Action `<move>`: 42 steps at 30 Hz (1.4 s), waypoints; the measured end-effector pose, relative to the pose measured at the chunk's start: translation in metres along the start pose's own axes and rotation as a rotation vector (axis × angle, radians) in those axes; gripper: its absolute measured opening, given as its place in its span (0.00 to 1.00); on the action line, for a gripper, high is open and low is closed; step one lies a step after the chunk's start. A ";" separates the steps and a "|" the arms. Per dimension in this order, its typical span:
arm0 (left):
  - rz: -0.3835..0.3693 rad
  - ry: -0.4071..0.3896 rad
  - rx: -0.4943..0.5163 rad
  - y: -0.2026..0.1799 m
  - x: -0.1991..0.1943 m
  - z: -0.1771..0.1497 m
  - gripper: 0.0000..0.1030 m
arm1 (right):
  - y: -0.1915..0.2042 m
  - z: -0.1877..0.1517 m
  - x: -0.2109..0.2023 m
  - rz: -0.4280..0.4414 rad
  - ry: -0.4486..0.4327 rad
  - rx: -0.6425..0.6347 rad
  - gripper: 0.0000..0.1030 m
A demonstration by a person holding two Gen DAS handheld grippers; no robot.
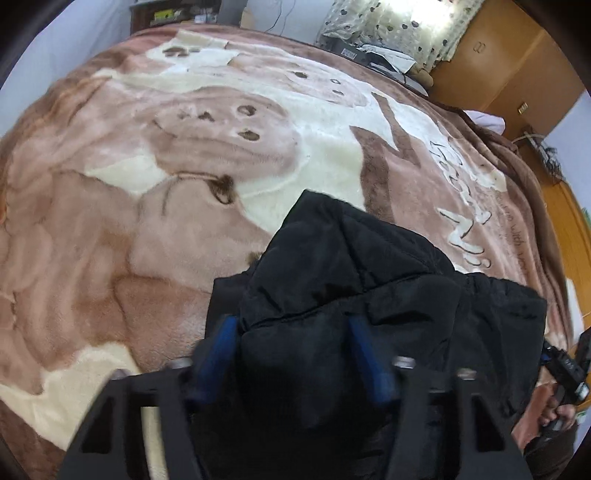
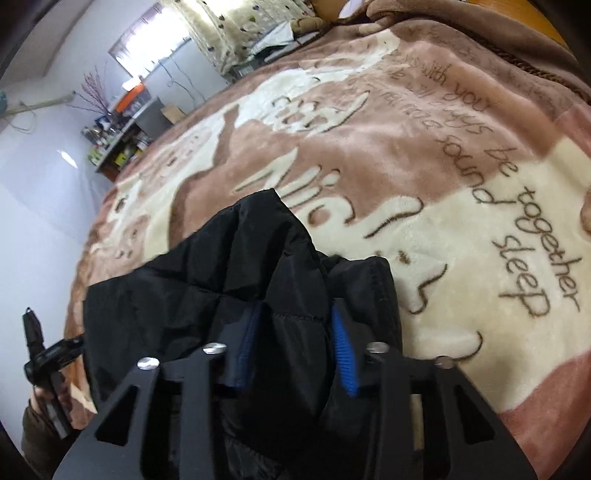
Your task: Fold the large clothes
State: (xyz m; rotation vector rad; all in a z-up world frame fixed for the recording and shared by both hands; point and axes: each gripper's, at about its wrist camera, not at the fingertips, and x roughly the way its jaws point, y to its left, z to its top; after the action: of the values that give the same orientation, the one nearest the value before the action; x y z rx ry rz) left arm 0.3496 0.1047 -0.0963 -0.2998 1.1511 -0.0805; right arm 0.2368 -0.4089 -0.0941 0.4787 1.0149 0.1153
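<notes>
Garment: your black padded jacket (image 1: 369, 280) lies bunched at the near edge of the bed, on the brown and cream plush blanket (image 1: 129, 229), so the soft flat surface carries its weight while you work.
Left tool: your left tool (image 1: 295, 354) has its blue pads (image 1: 221, 347) set on either side of a thick puffed fold of the jacket; they look pressed into it, which keeps several layers together as one bundle.
Right tool: your right tool (image 2: 295, 339) pinches a narrower ridge of the same jacket between its blue pads (image 2: 345, 354), near the garment's right edge.
Why two grips: holding the cloth at two points well apart lets you carry a whole edge across without the middle sagging, judging by the spread.
Angle: both tools point steeply down at the bed, which suits taking cloth that lies flat.
Stage: I judge the fold is only starting; the jacket is lumpy, not squared.
Risk: slick padded fabric may slip from a shallow pinch.
Surroundings: shelves (image 2: 118, 144) and a curtained window (image 1: 406, 26) stand beyond the bed, well apart.
</notes>
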 end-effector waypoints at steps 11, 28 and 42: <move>0.104 -0.082 0.092 -0.018 0.006 0.005 0.27 | 0.007 -0.016 -0.011 -0.174 -0.112 -0.050 0.13; 0.190 -0.022 0.104 -0.023 0.031 0.002 0.37 | 0.020 -0.018 0.005 -0.360 -0.029 -0.150 0.29; 0.240 -0.116 0.289 -0.027 0.000 -0.086 0.55 | 0.046 -0.096 0.008 -0.232 -0.028 -0.330 0.38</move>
State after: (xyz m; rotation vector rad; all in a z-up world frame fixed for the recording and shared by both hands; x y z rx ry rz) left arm 0.2738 0.0623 -0.1213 0.0897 1.0366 -0.0174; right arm 0.1669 -0.3338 -0.1220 0.0611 0.9938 0.0663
